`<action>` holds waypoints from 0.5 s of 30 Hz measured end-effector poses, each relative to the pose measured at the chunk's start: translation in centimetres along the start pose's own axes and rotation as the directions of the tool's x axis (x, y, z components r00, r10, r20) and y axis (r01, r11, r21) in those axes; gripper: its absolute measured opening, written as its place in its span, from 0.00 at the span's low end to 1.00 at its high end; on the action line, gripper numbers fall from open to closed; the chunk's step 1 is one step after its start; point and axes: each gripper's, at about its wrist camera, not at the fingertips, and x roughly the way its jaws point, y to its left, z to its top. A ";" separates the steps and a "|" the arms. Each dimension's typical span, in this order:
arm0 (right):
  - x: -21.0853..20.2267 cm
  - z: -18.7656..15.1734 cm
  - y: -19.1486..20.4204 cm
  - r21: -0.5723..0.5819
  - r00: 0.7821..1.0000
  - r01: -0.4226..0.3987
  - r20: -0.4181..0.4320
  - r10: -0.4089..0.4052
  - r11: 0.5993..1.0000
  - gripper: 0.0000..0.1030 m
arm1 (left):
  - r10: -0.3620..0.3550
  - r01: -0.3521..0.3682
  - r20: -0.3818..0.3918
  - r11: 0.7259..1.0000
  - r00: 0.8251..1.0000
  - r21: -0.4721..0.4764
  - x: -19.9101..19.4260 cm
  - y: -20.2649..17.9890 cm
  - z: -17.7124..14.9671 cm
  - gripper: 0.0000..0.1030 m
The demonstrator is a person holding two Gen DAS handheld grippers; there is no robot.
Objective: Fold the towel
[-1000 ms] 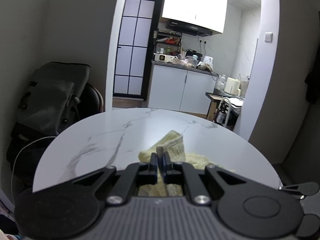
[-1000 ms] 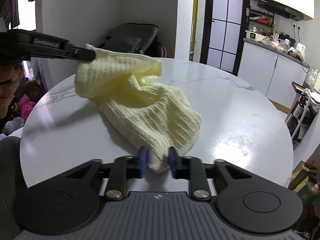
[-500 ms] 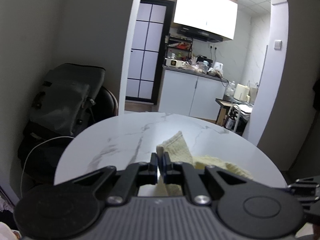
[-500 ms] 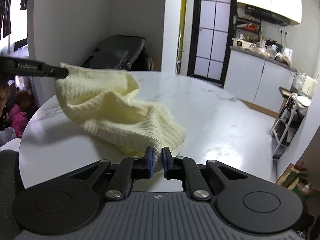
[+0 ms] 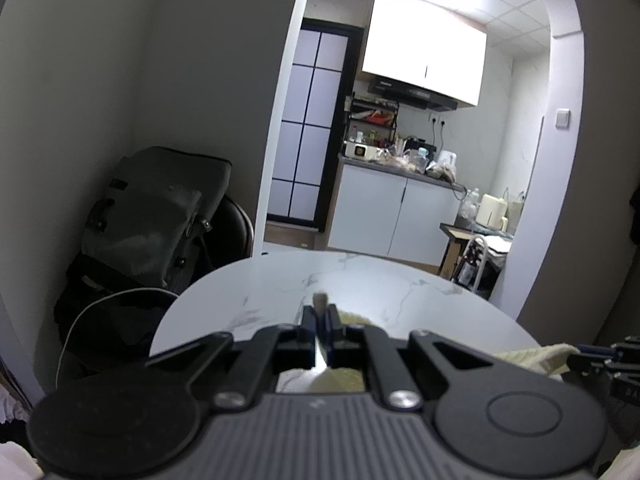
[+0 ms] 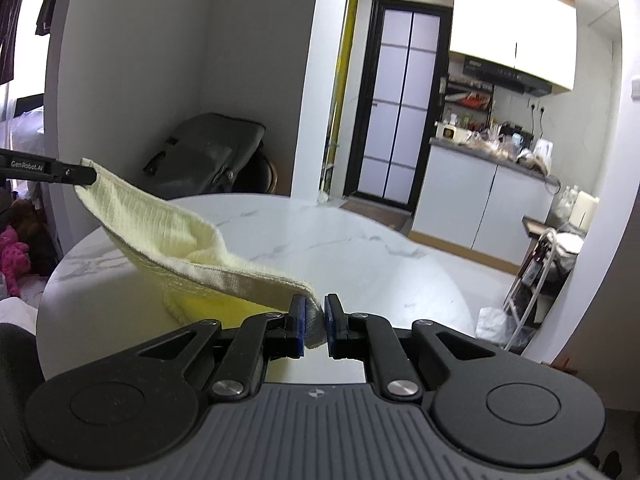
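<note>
A pale yellow knitted towel (image 6: 168, 236) hangs stretched in the air between my two grippers, above the round white marble table (image 6: 360, 256). My right gripper (image 6: 315, 326) is shut on one corner of it. My left gripper (image 5: 320, 330) is shut on the opposite corner, whose tip pokes up between the fingers; it also shows at the left of the right wrist view (image 6: 86, 176). In the left wrist view most of the towel (image 5: 532, 356) is hidden under the gripper body, and the right gripper (image 5: 588, 350) shows at the right edge.
A dark grey bag on a chair (image 5: 160, 216) stands by the wall behind the table. A kitchen counter (image 6: 488, 184) and a black-framed door (image 6: 400, 128) lie beyond. A wire rack (image 6: 536, 276) stands to the table's right. Pink toys (image 6: 12, 248) lie at the left.
Both grippers have risen and moved apart. The towel has been lifted off the table and pulled out from a bunched heap into a taut sagging sheet.
</note>
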 end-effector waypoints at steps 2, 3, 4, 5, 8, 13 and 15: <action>-0.7 0.5 -0.1 -0.009 1.000 0.010 0.022 -0.009 1.000 0.11 | -0.004 0.004 0.009 1.000 1.000 -0.003 -0.5 -0.1 0.1 0.04; -0.9 0.7 -0.1 -0.012 0.999 0.013 0.030 -0.013 1.000 0.11 | -0.009 0.009 0.017 1.000 1.000 -0.005 -0.9 -0.2 0.2 0.04; -1.3 1.0 -0.1 -0.017 0.999 0.020 0.045 -0.019 1.000 0.11 | -0.013 0.014 0.026 1.000 1.000 -0.007 -1.4 -0.3 0.4 0.04; -1.8 1.4 0.0 -0.023 0.998 0.027 0.060 -0.025 0.999 0.11 | -0.017 0.017 0.034 1.000 0.999 -0.007 -1.7 -0.4 0.5 0.04; -2.8 2.1 0.1 -0.039 0.995 0.044 0.092 -0.040 0.998 0.11 | -0.028 0.028 0.060 1.000 0.998 -0.001 -2.6 -0.8 1.1 0.04; -4.5 3.6 0.3 -0.066 0.987 0.071 0.146 -0.061 0.995 0.11 | -0.044 0.044 0.107 0.999 0.993 0.002 -4.0 -1.4 2.2 0.04; -5.0 4.2 0.3 -0.075 0.984 0.081 0.166 -0.067 0.994 0.11 | -0.053 0.053 0.128 0.999 0.990 0.003 -4.7 -1.7 2.7 0.04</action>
